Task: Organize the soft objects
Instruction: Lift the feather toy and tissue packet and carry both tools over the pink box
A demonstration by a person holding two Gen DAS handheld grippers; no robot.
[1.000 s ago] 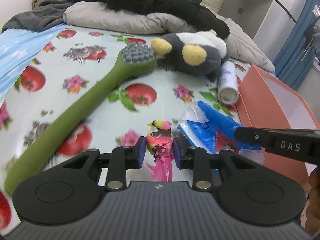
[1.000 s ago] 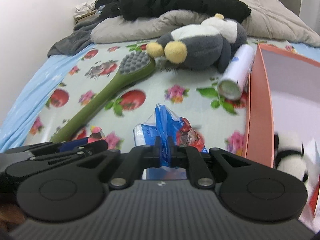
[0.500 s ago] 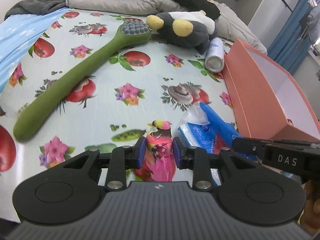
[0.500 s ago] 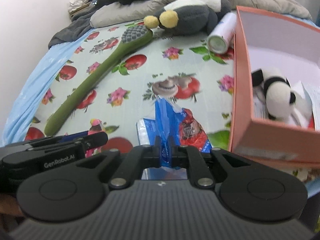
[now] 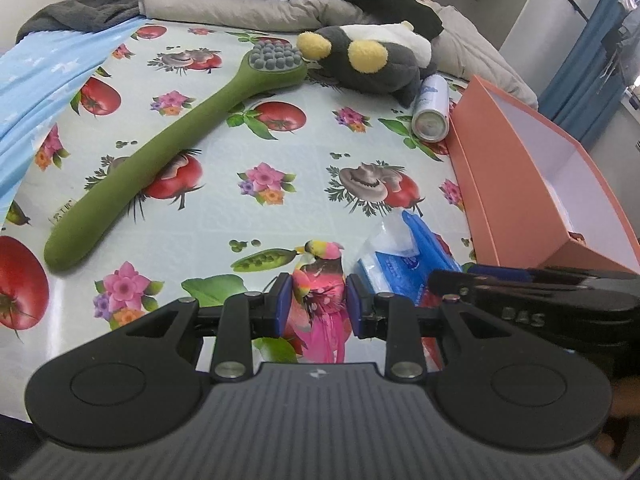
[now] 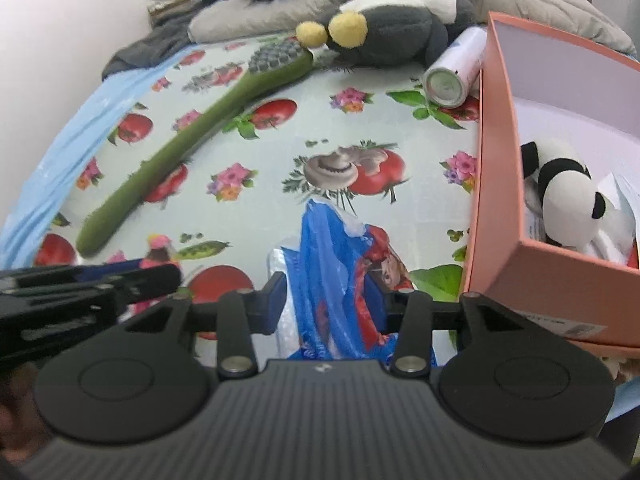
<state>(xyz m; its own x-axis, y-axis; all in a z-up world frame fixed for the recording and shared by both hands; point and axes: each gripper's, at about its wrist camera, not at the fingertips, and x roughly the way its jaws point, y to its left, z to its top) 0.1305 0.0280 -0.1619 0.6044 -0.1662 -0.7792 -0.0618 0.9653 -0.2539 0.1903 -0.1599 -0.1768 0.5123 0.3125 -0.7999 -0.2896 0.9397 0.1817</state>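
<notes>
Panda plush already inside orange box; left gripper pinching pink toy bird; right gripper fingers just spreading around blue packet; penguin plush and green brush left beyond box.

Bedroom: bed, pillow, plush toy

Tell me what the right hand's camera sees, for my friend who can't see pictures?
The right gripper has just been opening, and its spread jaws have a blue plastic packet between them on a fruit-patterned bedsheet. To the right, an orange box holds a panda plush. Farther back lie a green massage stick, a penguin plush and a spray can.
</notes>
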